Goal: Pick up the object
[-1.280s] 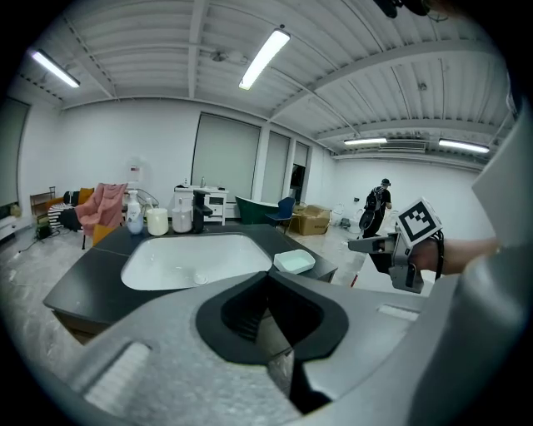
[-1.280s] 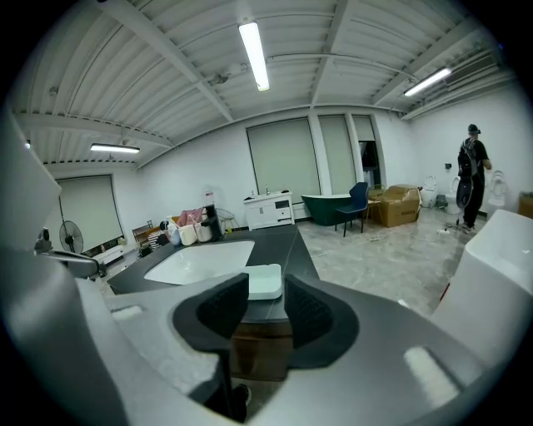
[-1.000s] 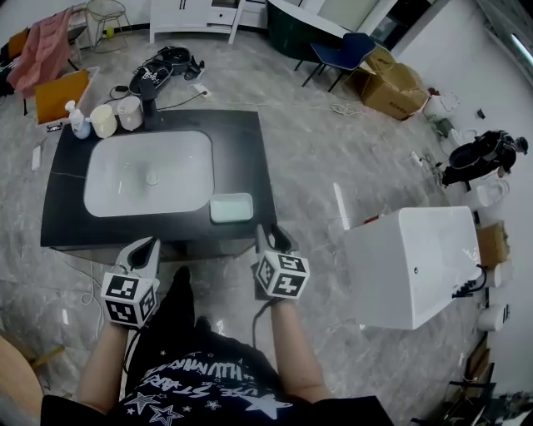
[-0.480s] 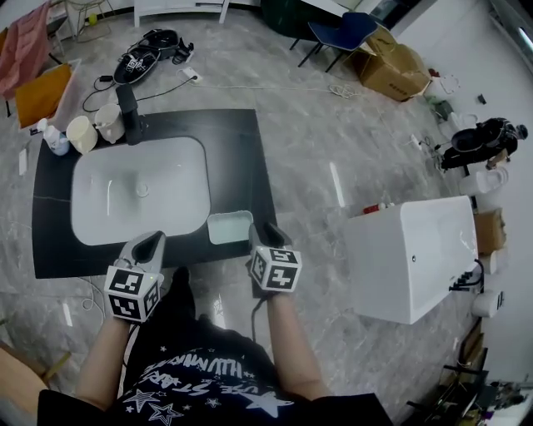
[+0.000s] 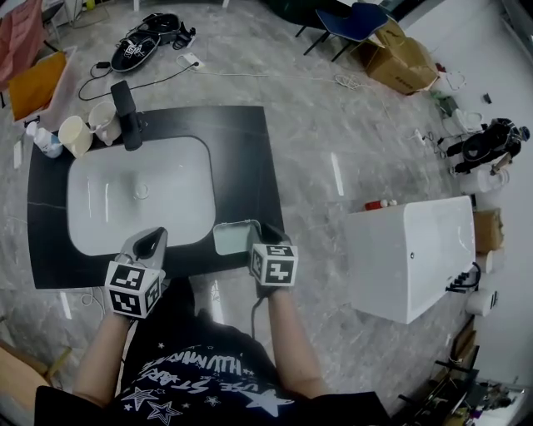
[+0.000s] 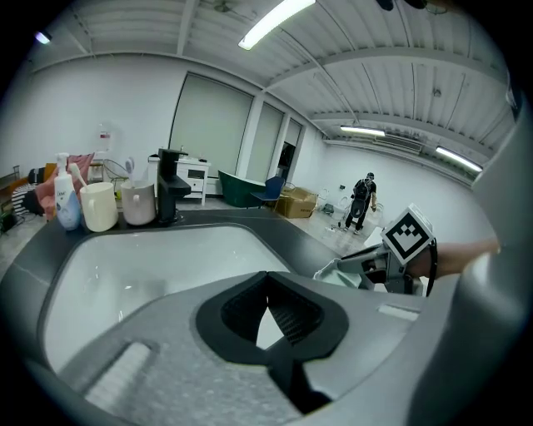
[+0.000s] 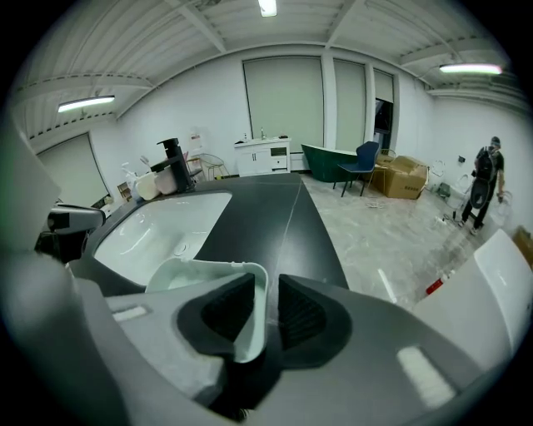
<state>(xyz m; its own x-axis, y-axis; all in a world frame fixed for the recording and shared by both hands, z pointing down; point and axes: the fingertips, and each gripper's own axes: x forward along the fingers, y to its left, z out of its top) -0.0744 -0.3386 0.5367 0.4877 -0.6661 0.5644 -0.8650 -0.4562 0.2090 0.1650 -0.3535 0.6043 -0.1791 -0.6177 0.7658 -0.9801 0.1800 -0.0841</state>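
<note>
**Fixture hall, not a home bathroom**

A black tabletop (image 5: 246,158) with a white basin (image 5: 137,204) stands free on a marble-tiled floor (image 5: 333,133). Around it are a green bathtub (image 7: 323,158), cardboard boxes (image 5: 404,62) and a chair (image 5: 366,18), under ceiling strip lights (image 6: 275,21).

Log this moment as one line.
right claw: jaws just closing, tray rim between them, no grip yet | left claw: shut, empty, near sink

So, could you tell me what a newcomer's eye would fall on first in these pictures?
Probably the white sink basin sunk in the black counter, at the head view's upper left. Next, the pale green tray at the counter's near edge. The right tongs straddle its wall, having just been closing, with a gap beside one pad.
</note>
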